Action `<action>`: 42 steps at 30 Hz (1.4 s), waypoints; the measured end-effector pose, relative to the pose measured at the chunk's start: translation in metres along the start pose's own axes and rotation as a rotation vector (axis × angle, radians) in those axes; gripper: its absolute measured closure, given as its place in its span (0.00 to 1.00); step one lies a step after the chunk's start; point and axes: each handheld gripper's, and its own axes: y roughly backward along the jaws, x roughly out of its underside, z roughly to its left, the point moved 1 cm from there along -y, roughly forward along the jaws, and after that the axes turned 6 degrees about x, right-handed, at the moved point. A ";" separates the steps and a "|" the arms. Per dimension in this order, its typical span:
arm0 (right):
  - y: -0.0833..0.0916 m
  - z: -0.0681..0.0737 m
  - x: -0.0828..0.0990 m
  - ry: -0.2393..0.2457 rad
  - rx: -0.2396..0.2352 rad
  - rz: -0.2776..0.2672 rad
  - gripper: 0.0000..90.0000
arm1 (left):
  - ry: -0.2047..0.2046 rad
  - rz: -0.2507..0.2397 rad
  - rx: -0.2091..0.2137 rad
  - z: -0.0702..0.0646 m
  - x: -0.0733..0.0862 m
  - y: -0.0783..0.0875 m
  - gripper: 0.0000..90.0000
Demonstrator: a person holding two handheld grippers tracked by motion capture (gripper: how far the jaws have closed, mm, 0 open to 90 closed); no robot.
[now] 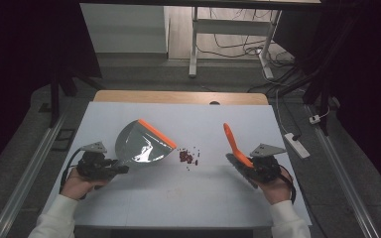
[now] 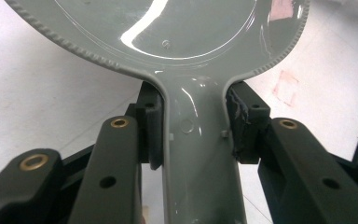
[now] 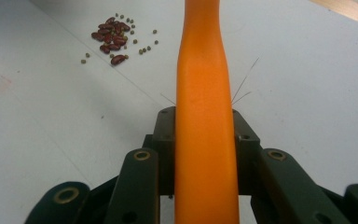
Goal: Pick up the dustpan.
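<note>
A grey dustpan [image 1: 141, 144] with an orange lip lies on the white table, its mouth facing the right. My left gripper [image 1: 115, 169] is shut on the dustpan's grey handle [image 2: 198, 154], jaws pressed to both sides. A small pile of red beans [image 1: 186, 156] and tiny green ones lies just right of the pan's lip; the beans [image 3: 112, 39] also appear at the upper left of the right gripper view. My right gripper [image 1: 250, 166] is shut on the orange handle [image 3: 205, 130] of a brush [image 1: 234, 144], whose dark bristles point toward the person.
The white sheet [image 1: 188, 198] covers the table, with a wooden strip [image 1: 178, 96] along its far edge. A white power strip [image 1: 297, 145] lies off the right side. Faint reddish marks stain the sheet [image 2: 286, 86]. Desk legs and cables stand beyond.
</note>
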 end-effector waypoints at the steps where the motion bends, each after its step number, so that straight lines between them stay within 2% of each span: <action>1: 0.000 0.000 0.000 0.000 0.000 0.000 0.78 | -0.004 0.007 -0.002 -0.002 0.000 0.000 0.68; 7: -0.007 0.006 -0.010 0.012 -0.008 -0.007 0.78 | -0.056 0.059 0.013 -0.010 0.002 -0.004 0.68; 10: -0.011 0.008 -0.015 0.022 -0.011 -0.005 0.78 | -0.084 0.082 0.039 -0.013 0.003 -0.006 0.68; 13: -0.015 0.009 -0.020 0.017 -0.013 -0.007 0.78 | -0.096 0.104 0.053 -0.015 0.004 -0.007 0.68; 19: -0.026 0.010 -0.029 0.016 -0.022 -0.011 0.78 | -0.113 0.135 0.070 -0.018 0.003 -0.012 0.68; 24: -0.032 0.011 -0.035 -0.003 -0.036 -0.021 0.78 | -0.117 0.150 0.080 -0.021 0.002 -0.018 0.68; 30: -0.041 0.010 -0.047 -0.015 -0.040 -0.034 0.78 | -0.126 0.160 0.092 -0.022 0.002 -0.018 0.68; 35: -0.055 0.009 -0.056 -0.002 -0.049 -0.033 0.78 | -0.121 0.177 0.102 -0.022 0.000 -0.021 0.68; 42: -0.071 0.009 -0.066 0.007 -0.061 -0.030 0.78 | -0.138 0.216 0.105 -0.025 0.001 -0.027 0.68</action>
